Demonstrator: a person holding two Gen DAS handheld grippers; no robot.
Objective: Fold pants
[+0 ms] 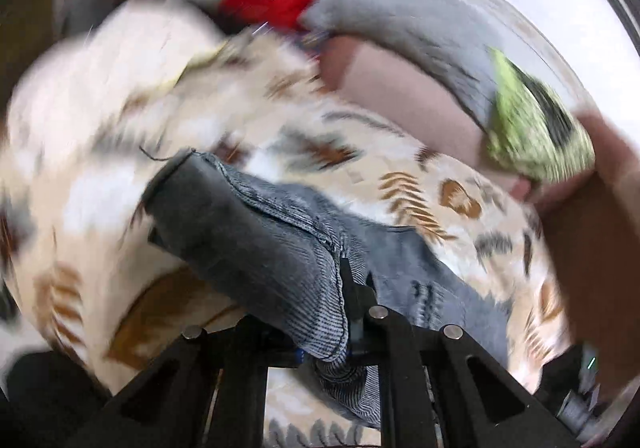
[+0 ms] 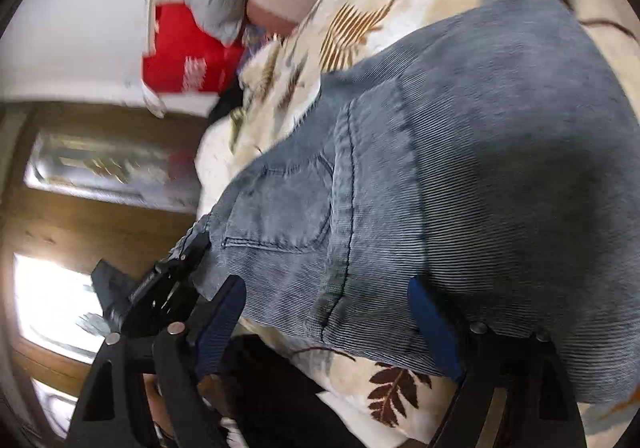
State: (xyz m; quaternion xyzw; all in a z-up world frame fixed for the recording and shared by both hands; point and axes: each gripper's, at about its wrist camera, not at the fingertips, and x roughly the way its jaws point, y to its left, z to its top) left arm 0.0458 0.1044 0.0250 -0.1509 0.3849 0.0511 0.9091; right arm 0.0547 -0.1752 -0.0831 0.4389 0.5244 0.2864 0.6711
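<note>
Grey-blue corduroy pants (image 2: 460, 176) lie spread on a leaf-patterned blanket (image 2: 360, 28), back pocket up. My right gripper (image 2: 328, 328) stands open at their near edge; its blue pads (image 2: 224, 320) sit wide apart with the cloth between them and do not press on it. At the left of the same view my left gripper (image 2: 176, 272) is pinched on the pants' corner. The left wrist view is blurred: there my left gripper (image 1: 354, 300) is shut on a fold of the pants (image 1: 248, 232), which drapes over one finger above the blanket (image 1: 360, 152).
A red cushion (image 2: 180, 60), a grey pillow (image 1: 400, 20) and a green cloth (image 1: 532, 128) lie at the head of the bed. A wooden door with glass panes (image 2: 100, 168) stands beyond the bed's left edge. A brown blurred shape (image 1: 592, 248) fills the right side.
</note>
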